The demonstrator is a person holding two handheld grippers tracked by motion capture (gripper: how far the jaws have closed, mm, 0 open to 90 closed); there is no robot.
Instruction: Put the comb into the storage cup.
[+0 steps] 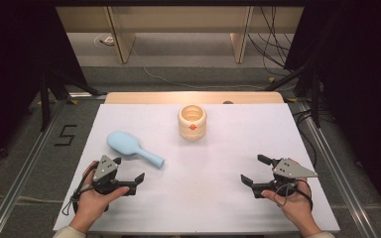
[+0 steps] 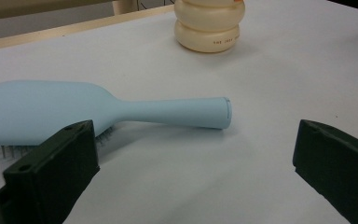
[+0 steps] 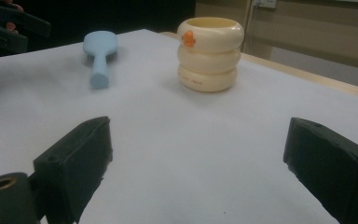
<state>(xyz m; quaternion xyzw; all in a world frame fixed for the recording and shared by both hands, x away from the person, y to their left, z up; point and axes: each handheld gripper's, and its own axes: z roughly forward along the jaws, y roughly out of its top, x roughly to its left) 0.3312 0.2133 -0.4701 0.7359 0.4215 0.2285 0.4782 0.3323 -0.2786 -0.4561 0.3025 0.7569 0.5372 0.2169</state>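
Both grippers, left [image 1: 131, 181] and right [image 1: 254, 174], stand open and empty. Brush [image 2: 74, 112] looks light, stiff, smooth; best taken by its round handle.

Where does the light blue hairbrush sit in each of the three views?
High view: hairbrush left of centre, beyond the left gripper.
Left gripper view: hairbrush across the left half, bristles down.
Right gripper view: hairbrush upper left, handle toward the camera.
Shared landmark: the cream ringed cup.
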